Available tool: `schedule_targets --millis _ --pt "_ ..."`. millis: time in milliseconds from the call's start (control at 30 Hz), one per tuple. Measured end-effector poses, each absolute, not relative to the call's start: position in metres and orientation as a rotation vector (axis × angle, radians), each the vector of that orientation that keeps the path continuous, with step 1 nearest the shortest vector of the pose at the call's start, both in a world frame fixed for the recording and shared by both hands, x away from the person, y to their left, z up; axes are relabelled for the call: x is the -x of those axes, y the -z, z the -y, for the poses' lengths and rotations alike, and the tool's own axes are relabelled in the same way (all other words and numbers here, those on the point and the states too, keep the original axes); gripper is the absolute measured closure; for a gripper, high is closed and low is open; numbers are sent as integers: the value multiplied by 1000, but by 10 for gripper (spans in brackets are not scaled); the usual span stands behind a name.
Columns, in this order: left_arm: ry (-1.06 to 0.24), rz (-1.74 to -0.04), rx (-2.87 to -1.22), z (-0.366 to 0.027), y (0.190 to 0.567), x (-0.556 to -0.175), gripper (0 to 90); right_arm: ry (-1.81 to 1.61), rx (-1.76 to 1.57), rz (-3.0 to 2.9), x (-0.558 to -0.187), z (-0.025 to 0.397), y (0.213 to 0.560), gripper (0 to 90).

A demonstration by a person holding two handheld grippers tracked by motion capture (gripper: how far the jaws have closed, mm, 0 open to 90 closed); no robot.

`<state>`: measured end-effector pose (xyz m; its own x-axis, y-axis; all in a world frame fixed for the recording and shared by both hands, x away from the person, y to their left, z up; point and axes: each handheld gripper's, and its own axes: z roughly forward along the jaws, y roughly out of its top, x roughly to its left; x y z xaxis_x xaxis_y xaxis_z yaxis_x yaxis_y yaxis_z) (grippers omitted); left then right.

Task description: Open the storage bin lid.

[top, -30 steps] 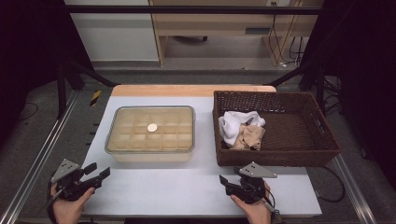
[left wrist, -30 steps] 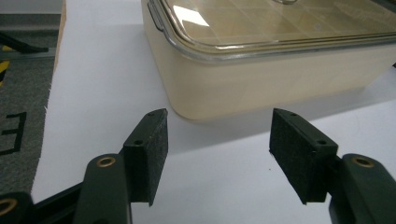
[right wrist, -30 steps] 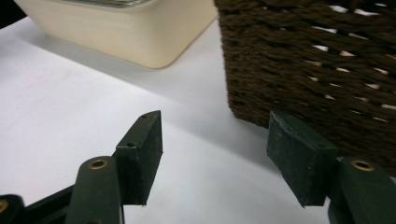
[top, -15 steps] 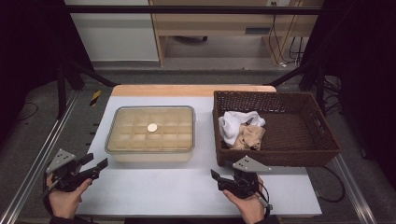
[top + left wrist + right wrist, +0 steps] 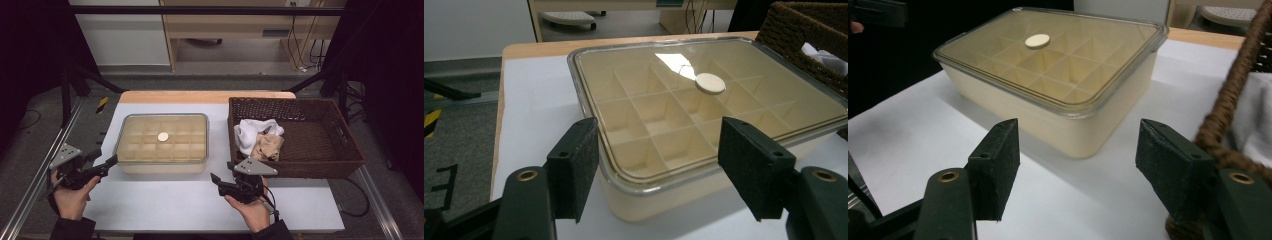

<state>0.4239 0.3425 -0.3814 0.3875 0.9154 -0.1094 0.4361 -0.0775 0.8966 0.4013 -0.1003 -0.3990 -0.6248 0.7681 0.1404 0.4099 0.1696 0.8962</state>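
Cream compartment box point(image 5: 162, 145) at mid-table, capped by a clear lid point(image 5: 704, 100) with a round knob point(image 5: 710, 83), close beside the wicker basket point(image 5: 300, 165) of white and tan cloths point(image 5: 260, 140). Left gripper point(image 5: 105, 158) near the box's front-left corner, jaws spread wide and empty, framing that corner in the left gripper view. Right gripper point(image 5: 222, 172) off the front-right corner, between box and basket, jaws likewise apart, gripping nothing.

Judging by both approaches, probably a move onto the lid to lift it off.

- Bring each gripper in level with the lid's rim rather than the box wall below it — a bite on the wall lifts the whole box.
- Take opposite edges, so the lid rises flat instead of hinging on one side.
- Keep the right gripper's outer jaw off the basket weave; little room there.
- Close gently — clear plastic looks slick and may flex.
- Lift straight up, both hands together, and expect the box to cling if the seal is snug.
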Motion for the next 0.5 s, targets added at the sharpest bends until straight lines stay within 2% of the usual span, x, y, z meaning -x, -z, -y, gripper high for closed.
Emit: schedule_targets --millis 500 --pt "-623 -1215 -1695 -337 369 -460 329 -1458 -1142 -2083 -436 77 391 334"
